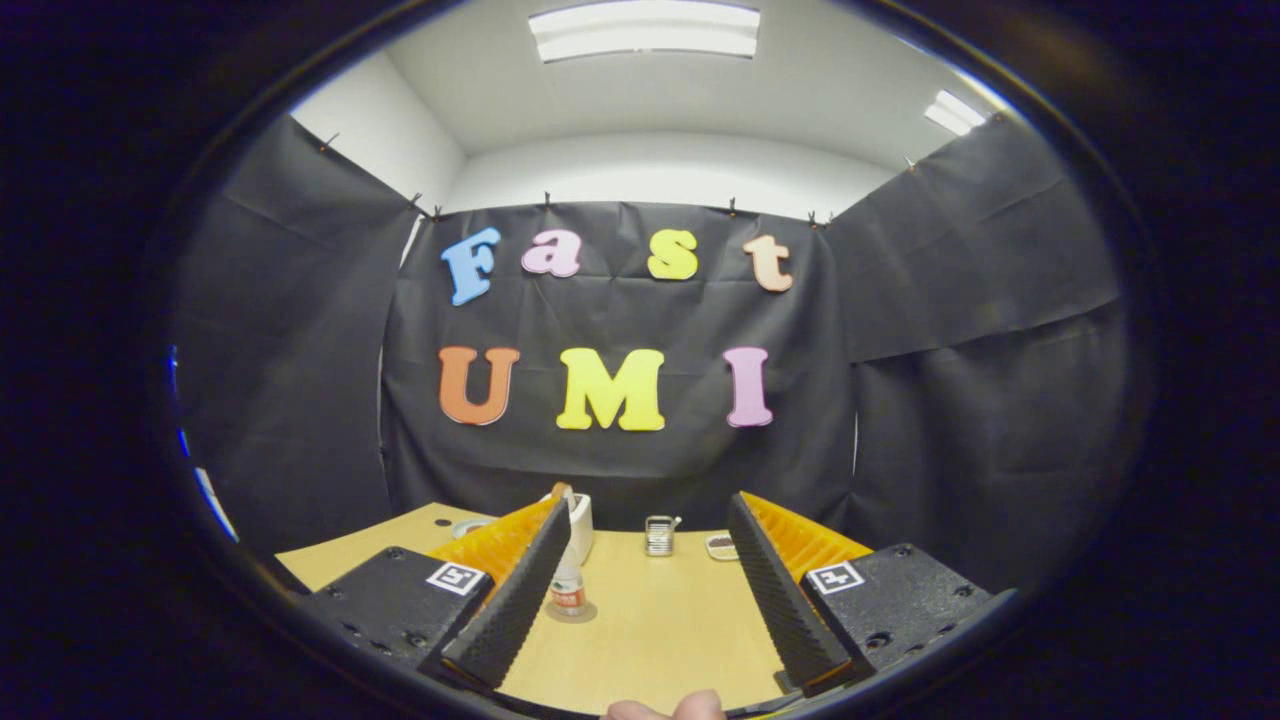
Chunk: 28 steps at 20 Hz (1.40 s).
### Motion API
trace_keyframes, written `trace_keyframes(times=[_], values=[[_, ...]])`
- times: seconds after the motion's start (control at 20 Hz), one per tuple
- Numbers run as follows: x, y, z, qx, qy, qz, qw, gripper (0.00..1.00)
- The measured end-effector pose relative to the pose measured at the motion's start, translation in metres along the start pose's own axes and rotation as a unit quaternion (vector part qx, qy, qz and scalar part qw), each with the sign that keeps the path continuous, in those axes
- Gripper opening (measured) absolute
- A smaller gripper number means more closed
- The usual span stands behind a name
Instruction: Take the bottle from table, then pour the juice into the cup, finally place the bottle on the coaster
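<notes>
The gripper [650, 560] is spread wide, holding nothing, with bare table [660, 630] between its fingers. The bottle [568, 590] stands on a round coaster [575, 612] just inside the left finger, which hides its top. A white cup [581, 527] sits behind it near the table's far edge. Farther right stand a small metal container [659, 536] and a dark dish [721, 546], both too small to identify. A fingertip [665, 709] pokes in below.
</notes>
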<state>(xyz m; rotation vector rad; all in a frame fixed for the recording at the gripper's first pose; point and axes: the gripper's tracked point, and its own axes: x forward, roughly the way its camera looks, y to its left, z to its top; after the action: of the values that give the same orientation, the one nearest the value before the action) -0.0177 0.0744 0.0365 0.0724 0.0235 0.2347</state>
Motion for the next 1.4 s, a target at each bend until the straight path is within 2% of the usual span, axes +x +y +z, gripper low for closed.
trace_keyframes(times=[0.3,0.75,1.4], values=[[0.002,0.018,-0.023,-0.002,0.025,0.009,1.000,1.00],[0.008,0.031,-0.020,-0.041,0.019,-0.006,0.999,1.00],[0.022,0.052,-0.035,-0.007,0.040,0.025,0.999,1.00]])
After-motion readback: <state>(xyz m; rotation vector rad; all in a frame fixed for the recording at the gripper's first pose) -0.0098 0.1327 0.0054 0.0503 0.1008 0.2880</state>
